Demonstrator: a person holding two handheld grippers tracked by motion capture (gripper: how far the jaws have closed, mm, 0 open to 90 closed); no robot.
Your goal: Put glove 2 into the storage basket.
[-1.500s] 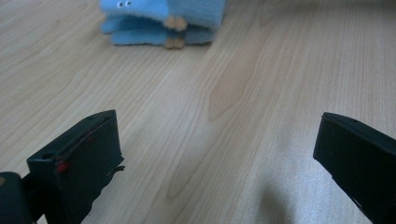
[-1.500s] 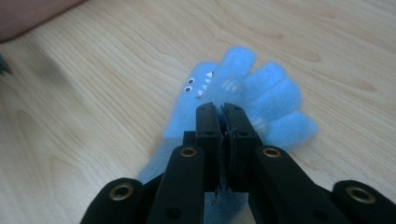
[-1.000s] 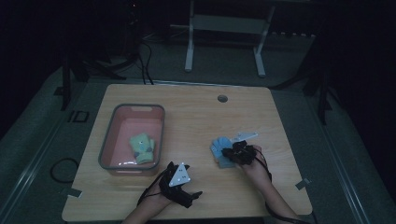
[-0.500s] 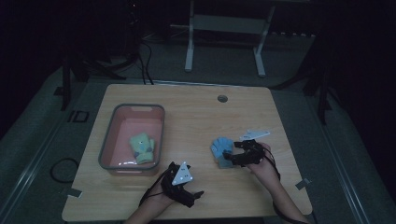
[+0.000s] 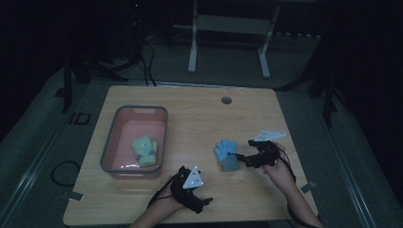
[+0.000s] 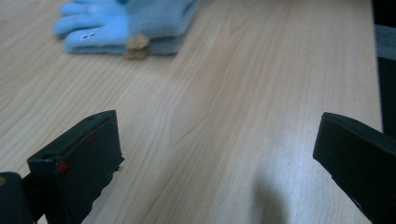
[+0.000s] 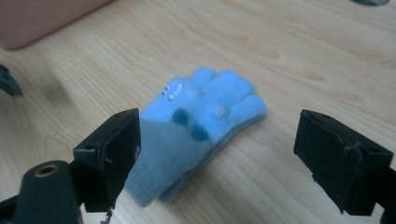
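The blue gloves are being left flat on the table, just released: the right gripper jaws have been opening, nothing pinched between them. The left gripper is being held open, gloves well ahead of its fingers. Placement is judged done.

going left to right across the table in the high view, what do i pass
pink bin → green glove lying in it → left gripper → blue gloves → right gripper, jaws just opened, nothing gripped

high view looks down from above the counter. each gripper view sits low and close behind its own jaws; both share the blue glove ahead.
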